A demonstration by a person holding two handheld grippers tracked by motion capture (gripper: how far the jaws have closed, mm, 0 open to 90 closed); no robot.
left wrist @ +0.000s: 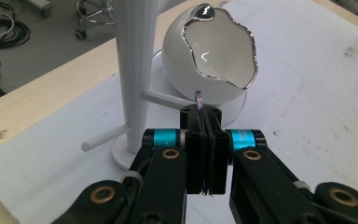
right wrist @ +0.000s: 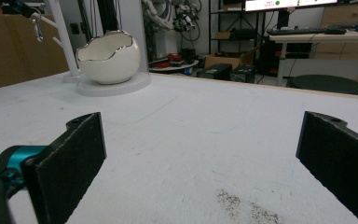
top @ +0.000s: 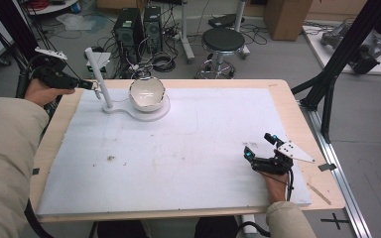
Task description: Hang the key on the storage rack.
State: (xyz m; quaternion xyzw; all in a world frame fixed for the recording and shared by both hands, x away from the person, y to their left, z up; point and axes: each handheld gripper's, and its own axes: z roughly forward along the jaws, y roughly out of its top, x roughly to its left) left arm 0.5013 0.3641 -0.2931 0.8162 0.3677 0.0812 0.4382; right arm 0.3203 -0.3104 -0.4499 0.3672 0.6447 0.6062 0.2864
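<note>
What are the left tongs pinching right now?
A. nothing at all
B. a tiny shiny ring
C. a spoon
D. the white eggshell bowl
B: in the left gripper view the left tongs are shut tight on a small shiny ring, whose top pokes out above the pads, just in front of a peg of the white stand and apart from the eggshell bowl.
</note>
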